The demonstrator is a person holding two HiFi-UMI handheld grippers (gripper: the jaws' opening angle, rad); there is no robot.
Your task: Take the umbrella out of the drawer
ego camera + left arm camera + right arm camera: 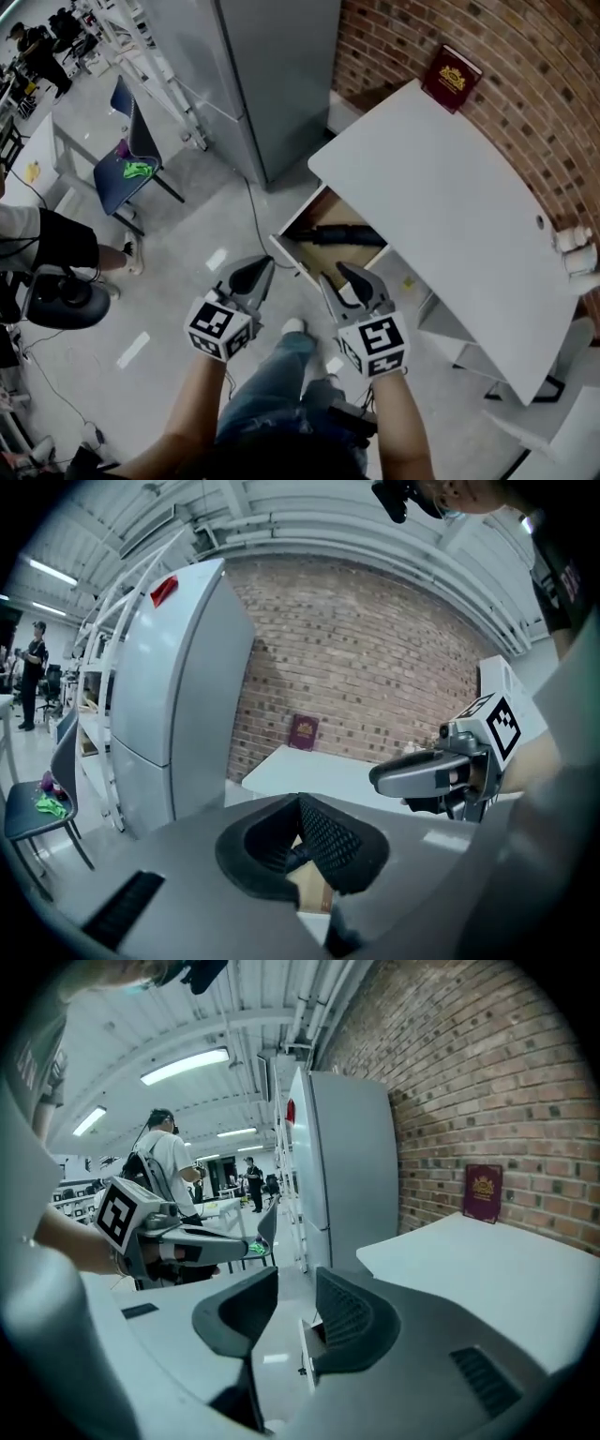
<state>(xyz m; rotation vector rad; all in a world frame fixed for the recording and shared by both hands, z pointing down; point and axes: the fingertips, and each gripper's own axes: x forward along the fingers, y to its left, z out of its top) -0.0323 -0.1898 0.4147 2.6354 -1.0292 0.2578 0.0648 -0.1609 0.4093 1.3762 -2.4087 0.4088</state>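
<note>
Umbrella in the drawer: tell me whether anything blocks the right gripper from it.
Nothing visible does. The drawer is pulled open, the black umbrella lies uncovered inside, and the right gripper hovers near the drawer's front edge, jaws apart and empty.

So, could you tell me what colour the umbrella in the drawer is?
Black; the umbrella shows best in the head view.

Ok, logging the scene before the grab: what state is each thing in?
Drawer: open.
Umbrella: folded, lying in the drawer.
Left gripper: jaws together, empty.
Right gripper: jaws apart, nothing between them.
Red book: upright against the brick wall.
</note>
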